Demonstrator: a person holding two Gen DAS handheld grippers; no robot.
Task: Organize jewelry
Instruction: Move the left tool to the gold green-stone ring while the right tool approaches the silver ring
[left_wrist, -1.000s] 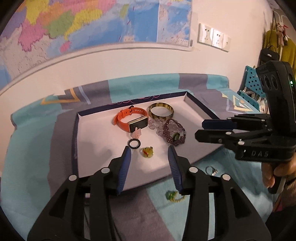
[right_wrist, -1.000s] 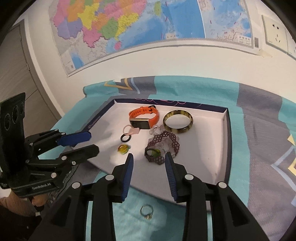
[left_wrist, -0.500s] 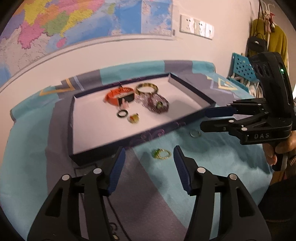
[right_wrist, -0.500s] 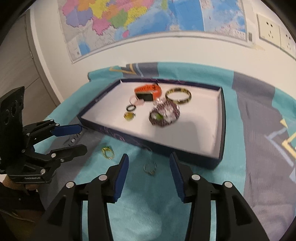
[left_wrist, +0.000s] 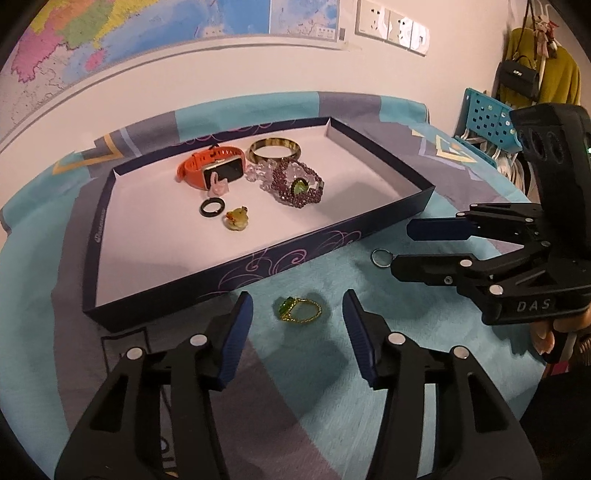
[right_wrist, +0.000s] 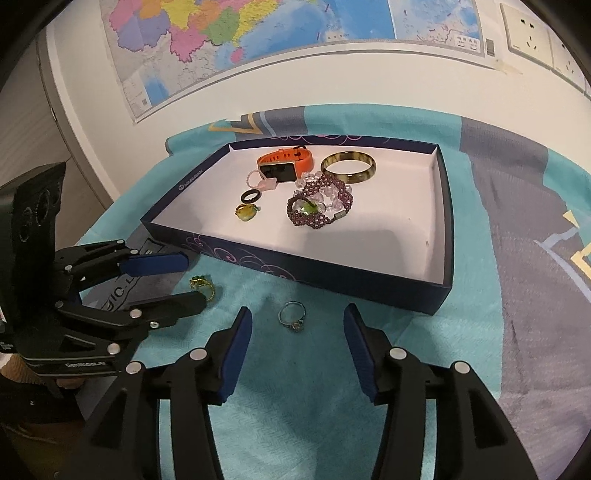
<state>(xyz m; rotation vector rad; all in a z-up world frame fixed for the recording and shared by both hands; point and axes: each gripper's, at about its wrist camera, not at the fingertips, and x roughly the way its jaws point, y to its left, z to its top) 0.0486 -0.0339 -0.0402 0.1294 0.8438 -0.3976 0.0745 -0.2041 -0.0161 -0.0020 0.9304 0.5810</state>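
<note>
Two rings are left on the cloth (left_wrist: 369, 369) just outside the tray (left_wrist: 258, 266). The gold ring (left_wrist: 300, 311), with a green stone, lies between the left gripper's (left_wrist: 297, 328) spread jaws, which are closing but not yet touching it. The silver ring (right_wrist: 292, 316) lies between the right gripper's (right_wrist: 297, 332) jaws, which are opening and hold nothing.

Both rings look light, hard, thin and slippery, lying flat on soft fabric. The pads would likely need to pinch across the band, low to the cloth, or the ring may skate or flip.

The silver ring's stone is too small to make out. In the tray, the clear beads (left_wrist: 258, 171) sit partly under the purple bracelet (left_wrist: 297, 186), beside the watch (left_wrist: 218, 171) and bangle (left_wrist: 274, 149).
</note>
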